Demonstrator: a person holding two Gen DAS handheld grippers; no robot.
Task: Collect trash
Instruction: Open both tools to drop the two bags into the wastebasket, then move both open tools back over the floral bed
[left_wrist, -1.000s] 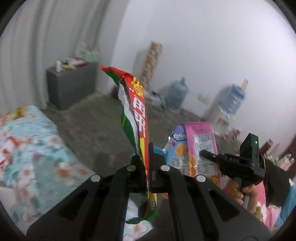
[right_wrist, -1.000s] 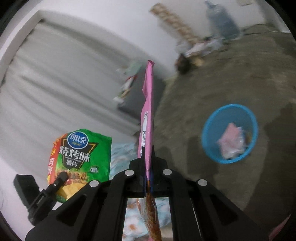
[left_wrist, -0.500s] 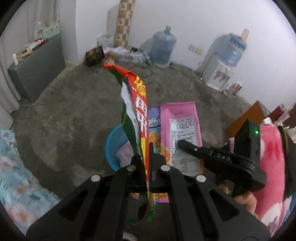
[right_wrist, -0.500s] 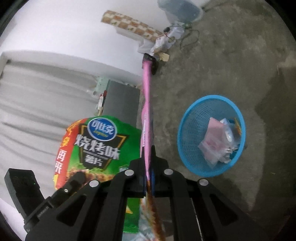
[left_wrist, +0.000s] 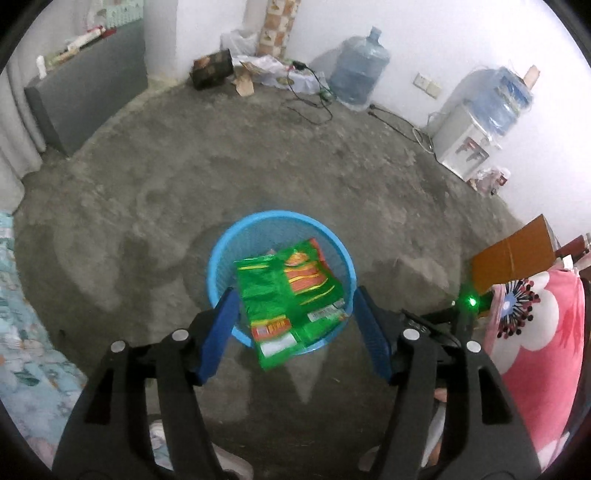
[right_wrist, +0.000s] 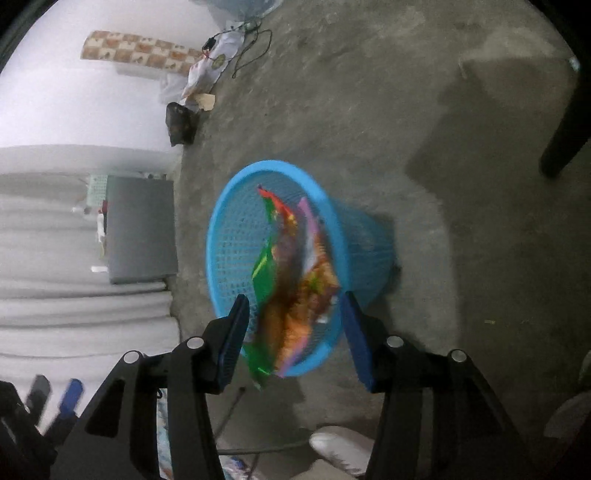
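Blue mesh basket (left_wrist: 218, 258) at frame centre in L wrist view, on grey concrete floor (left_wrist: 184, 177). Green chip bag (left_wrist: 291, 299) loose over basket mouth, between but clear of blue pads (left_wrist: 218, 328) of left gripper (left_wrist: 295, 328); jaws just opened wide, nothing pinched. Right gripper (right_wrist: 295, 332) same story: jaws just spread apart, pads not touching anything. Blurred in R wrist view, green bag and pink snack bag (right_wrist: 314, 258) side by side over basket opening, lower ends past rim toward 6 o'clock; can't tell whether mid-air or resting on rim. In L view: grey cabinet (left_wrist: 88, 81) at 10 o'clock, water jug (left_wrist: 358, 66) at 1 o'clock, water dispenser (left_wrist: 469, 144) at 2 o'clock, pink floral blanket (left_wrist: 535, 350) at 4 o'clock, floral bedding (left_wrist: 22, 339) at 8 o'clock.
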